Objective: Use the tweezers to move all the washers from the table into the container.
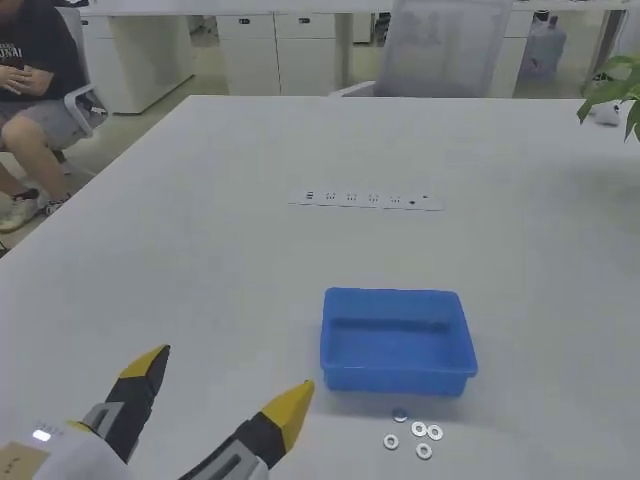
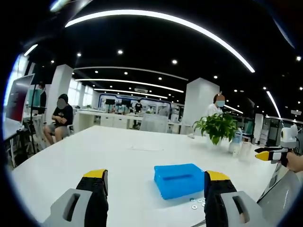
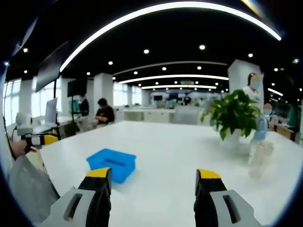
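A blue rectangular container (image 1: 395, 378) stands empty on the white table (image 1: 200, 230). Several small silver washers (image 1: 415, 435) lie on the table just in front of its right corner. My left gripper (image 1: 220, 385) hovers low at the near left, open, with nothing between its yellow-tipped jaws. Its own view has the container (image 2: 179, 179) ahead and the washers (image 2: 196, 202) a little right. My right gripper (image 3: 153, 173) is open and holds nothing, with the container (image 3: 112, 164) to its left. That right gripper (image 2: 267, 153) appears at the far right of the left gripper view.
A strip of small printed labels (image 1: 365, 198) lies mid-table beyond the container. A potted plant (image 3: 234, 113) and a clear bottle (image 3: 259, 151) stand at the table's right side. A person (image 1: 30, 100) sits off the far left corner, and a chair (image 1: 440, 45) stands behind.
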